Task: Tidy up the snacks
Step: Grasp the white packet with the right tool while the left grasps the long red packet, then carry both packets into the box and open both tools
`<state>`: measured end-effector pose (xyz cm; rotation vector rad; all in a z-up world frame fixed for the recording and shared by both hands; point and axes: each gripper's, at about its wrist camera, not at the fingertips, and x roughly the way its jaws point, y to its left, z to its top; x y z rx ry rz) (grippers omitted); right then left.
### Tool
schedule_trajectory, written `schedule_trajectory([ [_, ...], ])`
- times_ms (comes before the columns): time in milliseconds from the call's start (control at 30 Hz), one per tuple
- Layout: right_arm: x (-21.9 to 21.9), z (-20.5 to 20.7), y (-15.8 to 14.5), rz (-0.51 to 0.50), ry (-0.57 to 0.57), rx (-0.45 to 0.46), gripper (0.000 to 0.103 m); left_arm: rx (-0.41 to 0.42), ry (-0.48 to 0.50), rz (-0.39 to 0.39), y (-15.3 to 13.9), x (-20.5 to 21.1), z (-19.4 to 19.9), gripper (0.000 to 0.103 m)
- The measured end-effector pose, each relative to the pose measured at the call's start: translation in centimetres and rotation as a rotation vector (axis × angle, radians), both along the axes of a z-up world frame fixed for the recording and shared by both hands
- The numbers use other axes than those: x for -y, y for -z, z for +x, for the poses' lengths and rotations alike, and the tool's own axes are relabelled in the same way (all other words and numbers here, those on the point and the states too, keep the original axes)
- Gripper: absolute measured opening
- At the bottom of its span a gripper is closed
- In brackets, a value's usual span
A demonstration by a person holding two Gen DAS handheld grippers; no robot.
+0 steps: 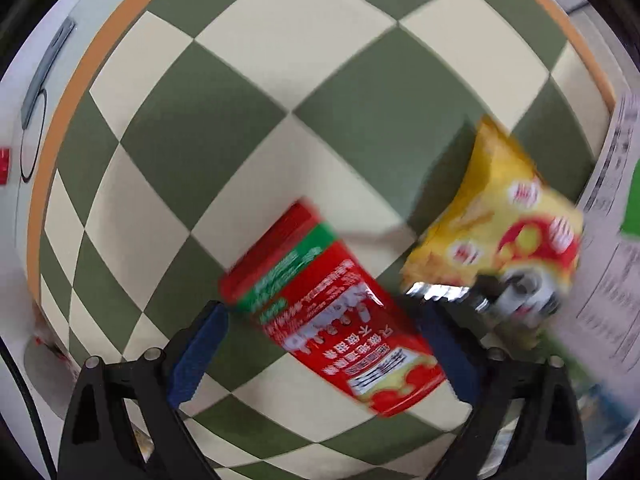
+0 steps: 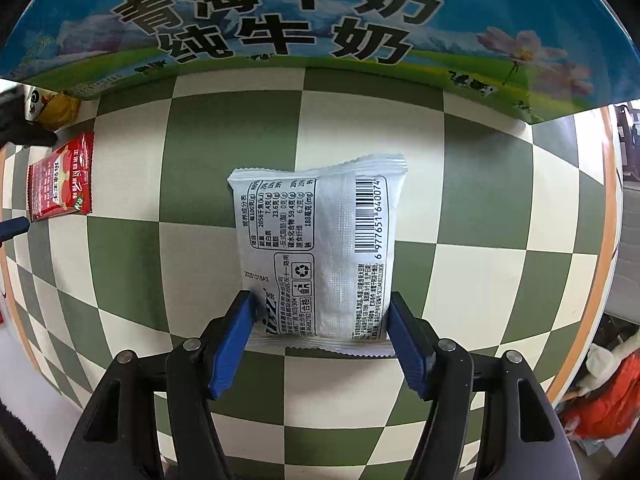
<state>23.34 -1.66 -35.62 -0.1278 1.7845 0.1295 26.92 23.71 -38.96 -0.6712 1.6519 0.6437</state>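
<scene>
Left tool [image 1: 320, 344] gapes wide around the red packet [image 1: 332, 316] while right tool [image 2: 320, 340] straddles, barely apart, the silver packet [image 2: 320, 248] on the checkered counter [image 2: 460, 208].

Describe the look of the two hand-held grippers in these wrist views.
Both look alike. The left hand-held gripper and the right hand-held gripper each have black plastic linkage arms with elongated cut-out slots and round silver pivot pins. Their fingers carry blue ribbed pads on the inner faces. No cables, markings, hands or sleeves show in either view.
</scene>
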Motion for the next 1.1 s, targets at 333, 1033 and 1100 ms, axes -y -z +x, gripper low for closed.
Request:
schedule_trajectory([
  [333,0.2,0.3,0.4,0.01,0.002,-0.005,0.074,-0.037,0.116,-0.023,0.8,-0.2,-3.3,0.099],
  [1033,1.9,0.5,0.1,0.125,0.061,0.014,0.069,0.076,0.569,-0.04,-4.1,14.5,-3.1,0.045],
  [1100,2.4,0.3,-0.8,0.153,0.059,0.03,0.069,0.094,0.592,-0.057,-4.8,14.8,-2.4,0.045],
])
